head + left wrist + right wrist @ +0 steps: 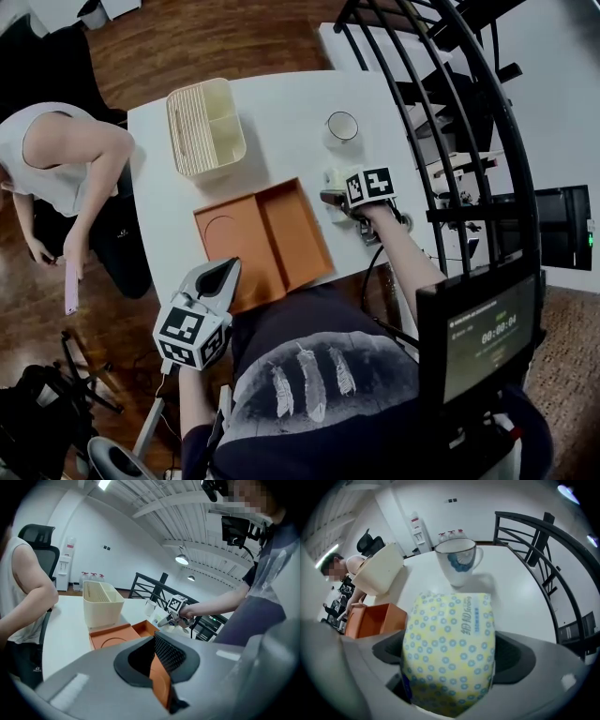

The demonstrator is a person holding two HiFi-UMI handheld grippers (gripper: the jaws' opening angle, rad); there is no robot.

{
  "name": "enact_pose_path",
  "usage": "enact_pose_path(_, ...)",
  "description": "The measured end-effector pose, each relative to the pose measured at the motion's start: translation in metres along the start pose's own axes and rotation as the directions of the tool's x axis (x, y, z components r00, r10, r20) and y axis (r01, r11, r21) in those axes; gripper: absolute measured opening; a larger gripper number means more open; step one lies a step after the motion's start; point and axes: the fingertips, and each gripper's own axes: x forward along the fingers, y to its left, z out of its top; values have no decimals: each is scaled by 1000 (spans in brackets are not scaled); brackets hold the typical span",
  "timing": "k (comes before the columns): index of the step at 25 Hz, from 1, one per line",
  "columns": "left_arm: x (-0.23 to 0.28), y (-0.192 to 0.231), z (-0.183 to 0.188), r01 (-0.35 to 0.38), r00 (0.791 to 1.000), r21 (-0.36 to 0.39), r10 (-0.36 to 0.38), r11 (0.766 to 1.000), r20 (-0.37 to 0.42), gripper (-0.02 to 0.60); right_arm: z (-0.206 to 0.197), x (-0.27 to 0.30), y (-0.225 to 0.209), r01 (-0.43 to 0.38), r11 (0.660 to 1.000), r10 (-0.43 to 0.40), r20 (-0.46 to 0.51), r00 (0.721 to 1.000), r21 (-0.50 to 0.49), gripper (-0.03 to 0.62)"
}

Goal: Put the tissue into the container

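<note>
A tissue pack [450,644], yellow with blue dots, is clamped between the jaws of my right gripper [449,681]. In the head view that gripper [334,194] holds the pack [335,177] over the table's right side, just right of the orange tray [267,239]. The cream ribbed container [206,127] stands at the table's far left, well apart from the pack. My left gripper [231,268] hovers at the tray's near left corner, its jaws closed with nothing between them; through its gap the left gripper view shows only tray [112,637].
A white cup [342,127] stands just beyond the right gripper. A seated person [56,159] is at the table's left end. Black stair railing [441,112] runs along the right edge, and a monitor [478,337] sits near right.
</note>
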Motion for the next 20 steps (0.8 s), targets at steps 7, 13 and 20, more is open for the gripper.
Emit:
enact_pose_path(7, 1, -4, 1, -17, 1000, -6, 17, 1000, -3, 14, 4, -4, 0, -16, 1000, 16, 10, 1000, -11, 505)
enact_pose_path(13, 3, -5, 2, -15, 1000, 3, 15, 1000, 12, 14, 25, -56, 36, -159, 987, 162, 154, 975, -31, 502)
enact_pose_path(20, 5, -6, 2, -15, 1000, 6, 15, 1000, 13, 14, 59, -138, 108, -340, 928, 370, 265, 891, -151, 502)
